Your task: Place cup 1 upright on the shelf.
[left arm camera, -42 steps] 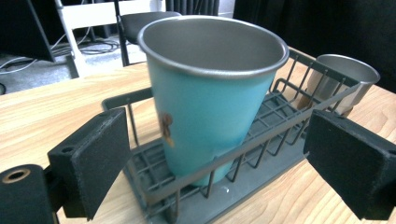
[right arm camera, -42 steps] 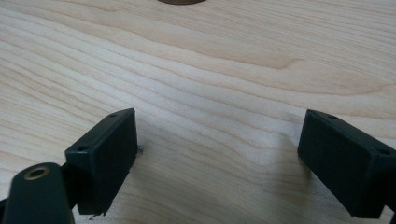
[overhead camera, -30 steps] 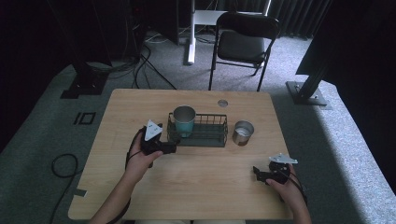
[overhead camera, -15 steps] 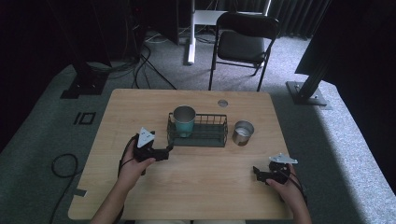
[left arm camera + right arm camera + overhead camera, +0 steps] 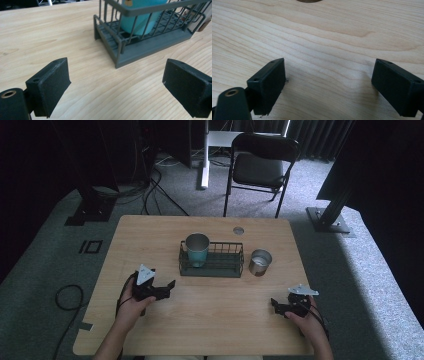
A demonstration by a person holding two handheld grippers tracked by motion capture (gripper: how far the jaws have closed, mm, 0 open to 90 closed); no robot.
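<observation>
Worktop: one, light wood, carrying one dark wire basket near its centre. Behind it on the floor at 12 o'clock, one folding chair. One teal cup stands upright inside the basket at its 9 o'clock end; in the left gripper view the same cup shows through the basket bars. One steel cup stands on the worktop just beside the basket at 3 o'clock, apart from it. One small round grommet sits toward 12 o'clock. Change noted: over the last second the left hand-held gripper has drawn back from the basket's 9 o'clock end toward 7 o'clock; now clear of the basket, jaws spread wide and empty, pointing back at the basket. Right hand-held gripper unchanged at 4 o'clock, low over bare wood, jaws likewise apart with nothing between them. Judgement: teal cup looks delivered to the basket and released; the retreat suggests that step is closed. Steel cup remains outside the basket, nearer the right hand-held gripper, probably the next item. Count: hand-held grippers two, cups two, basket one.
</observation>
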